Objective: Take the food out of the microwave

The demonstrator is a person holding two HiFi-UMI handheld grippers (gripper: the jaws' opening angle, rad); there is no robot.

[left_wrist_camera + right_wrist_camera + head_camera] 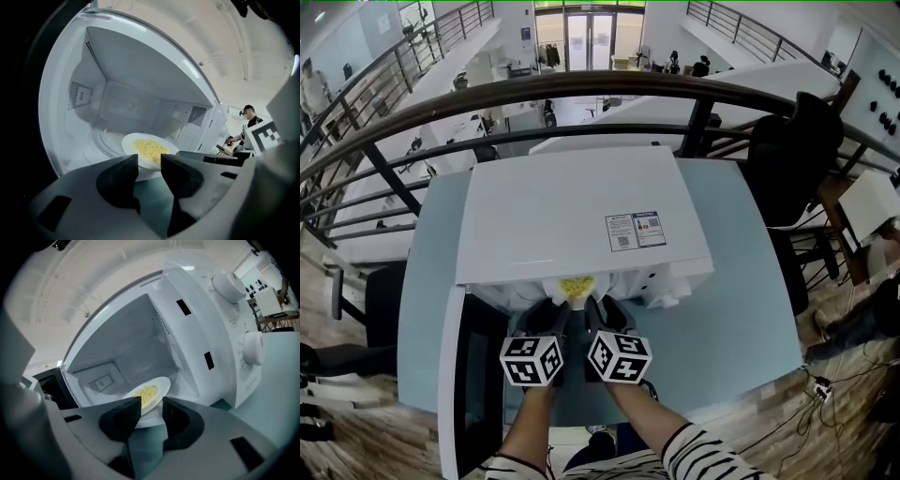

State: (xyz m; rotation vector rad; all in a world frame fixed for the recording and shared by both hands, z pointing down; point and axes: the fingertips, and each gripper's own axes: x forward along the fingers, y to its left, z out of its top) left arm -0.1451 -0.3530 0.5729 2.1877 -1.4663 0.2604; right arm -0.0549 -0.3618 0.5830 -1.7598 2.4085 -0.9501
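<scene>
Two grippers, the left gripper [150, 165] and the right gripper [152, 407], hold their jaws apart around the rim of one plate [127, 140] of yellow food [149, 148] at the mouth of one open microwave [567, 216].

Office mezzanine. I work at a pale blue rectangular table [741, 281] set against a dark curved metal railing [581, 86]; below it lie long white desk rows [469, 61], glass entrance doors [589, 37] at the far end, and a black high-backed office chair [792, 141] beside me
</scene>
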